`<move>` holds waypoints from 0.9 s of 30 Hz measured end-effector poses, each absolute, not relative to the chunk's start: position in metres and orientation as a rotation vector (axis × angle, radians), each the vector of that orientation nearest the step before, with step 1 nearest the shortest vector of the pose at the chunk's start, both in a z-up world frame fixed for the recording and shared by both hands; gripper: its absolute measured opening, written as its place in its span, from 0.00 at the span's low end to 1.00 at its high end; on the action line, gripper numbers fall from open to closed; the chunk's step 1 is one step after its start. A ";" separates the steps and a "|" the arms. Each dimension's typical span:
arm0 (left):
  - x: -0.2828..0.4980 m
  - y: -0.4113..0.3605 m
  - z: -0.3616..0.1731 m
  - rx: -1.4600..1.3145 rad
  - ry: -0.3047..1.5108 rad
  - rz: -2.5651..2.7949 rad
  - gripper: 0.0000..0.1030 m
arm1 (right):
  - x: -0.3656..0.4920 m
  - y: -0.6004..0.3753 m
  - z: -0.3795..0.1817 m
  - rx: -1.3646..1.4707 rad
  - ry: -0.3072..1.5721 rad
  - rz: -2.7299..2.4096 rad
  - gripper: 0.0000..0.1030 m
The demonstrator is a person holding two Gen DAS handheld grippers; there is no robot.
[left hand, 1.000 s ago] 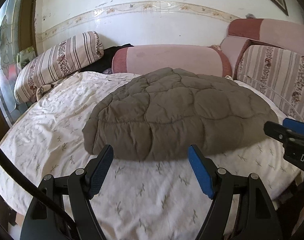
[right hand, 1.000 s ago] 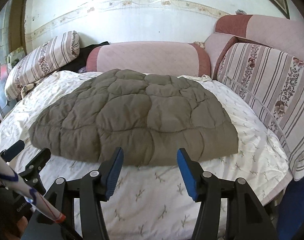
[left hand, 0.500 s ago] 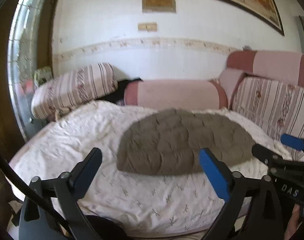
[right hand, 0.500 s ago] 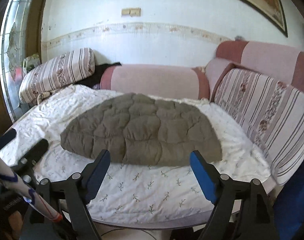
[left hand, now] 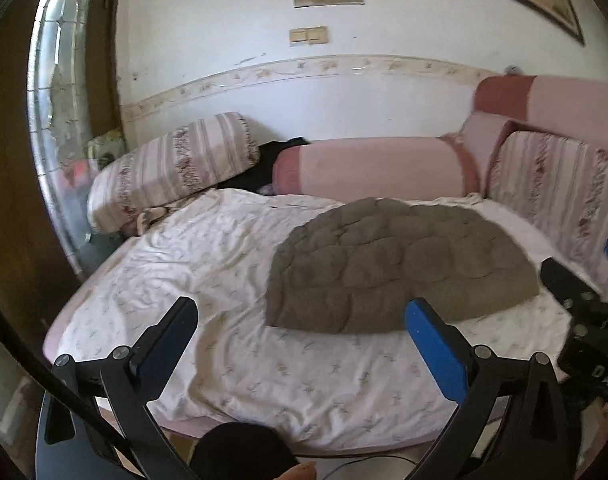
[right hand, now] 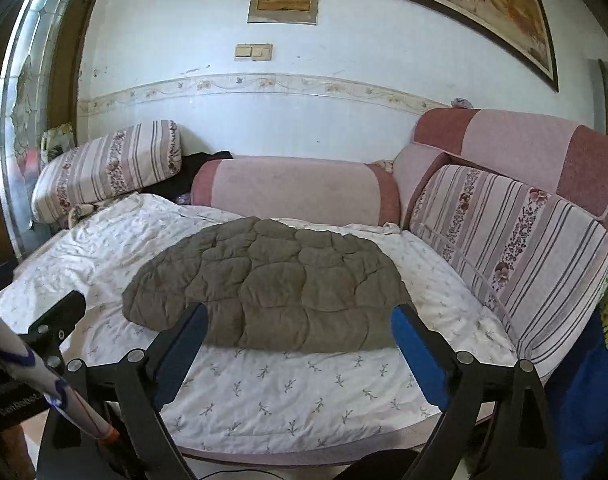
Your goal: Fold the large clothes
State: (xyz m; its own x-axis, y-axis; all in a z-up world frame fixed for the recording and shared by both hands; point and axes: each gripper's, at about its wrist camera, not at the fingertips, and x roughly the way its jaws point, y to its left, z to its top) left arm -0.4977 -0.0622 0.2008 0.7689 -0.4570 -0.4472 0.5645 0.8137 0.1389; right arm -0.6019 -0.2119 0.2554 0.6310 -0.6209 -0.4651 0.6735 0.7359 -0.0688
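Note:
A folded, quilted olive-brown garment (left hand: 395, 264) lies flat on the white floral sheet of the bed (left hand: 208, 276); it also shows in the right wrist view (right hand: 272, 284). My left gripper (left hand: 302, 320) is open and empty, held back from the bed's near edge, left of the garment. My right gripper (right hand: 300, 322) is open and empty, in front of the garment's near edge and apart from it. The right gripper's body shows at the right edge of the left wrist view (left hand: 583, 304).
A pink bolster (right hand: 300, 192) and a striped pillow (right hand: 108, 168) line the back of the bed. Striped and pink cushions (right hand: 515, 248) stand along the right side. A glass door (left hand: 56, 128) is at the left. The bed's front edge (right hand: 304, 456) is close below.
Both grippers have pulled back and up from the garment, and the left one has swung left. More wall and bed edge show now. The garment lies unmoved.

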 end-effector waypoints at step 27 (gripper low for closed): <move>-0.439 -0.092 0.139 0.330 0.547 -0.527 1.00 | -0.539 -0.249 0.202 0.098 0.633 -0.747 0.95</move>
